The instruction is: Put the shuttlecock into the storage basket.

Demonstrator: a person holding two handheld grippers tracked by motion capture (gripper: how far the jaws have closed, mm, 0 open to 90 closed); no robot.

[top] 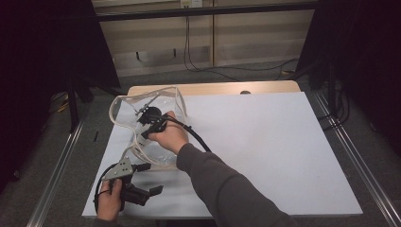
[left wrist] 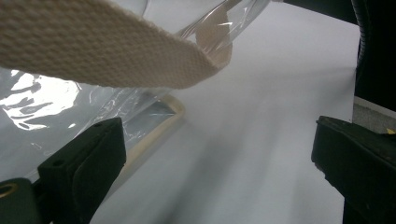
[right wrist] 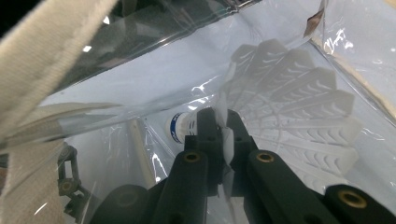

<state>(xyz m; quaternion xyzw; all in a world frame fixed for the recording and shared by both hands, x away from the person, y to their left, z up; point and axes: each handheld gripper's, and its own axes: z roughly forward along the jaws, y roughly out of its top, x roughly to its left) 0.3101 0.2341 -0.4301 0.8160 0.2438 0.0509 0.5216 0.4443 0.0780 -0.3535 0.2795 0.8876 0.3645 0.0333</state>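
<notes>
Item: one shuttlecock (right wrist: 289, 98), white, feathered skirt, cork base with a blue band. Location: inside the clear plastic bag (top: 146, 118), upper left of the high view, on the white surface (top: 265, 142). In the right gripper view it sits centre to right of the frame, skirt fanning toward the upper right.

My right jaws (right wrist: 223, 135) are clenched on the skirt's edge near the cork, reaching in through the bag's mouth. My left jaws (left wrist: 210, 154) are released, parted wide with nothing between them; they hover just off the bag's near edge, lower left of the high view.

Handling note, as I judge it: the step is setting the shuttlecock down in the bag. Keep the pinch light so the feathers are not crushed, lower the cork onto the bag's floor before letting go, then back straight out so the webbing strap (left wrist: 98, 46) and the film do not snag. My left jaws could steady the bag's trimmed rim.

Count: shuttlecocks, one. Clear bags, one. Cream webbing straps, at least one seen; further ones I cannot tell. Grippers, two.
</notes>
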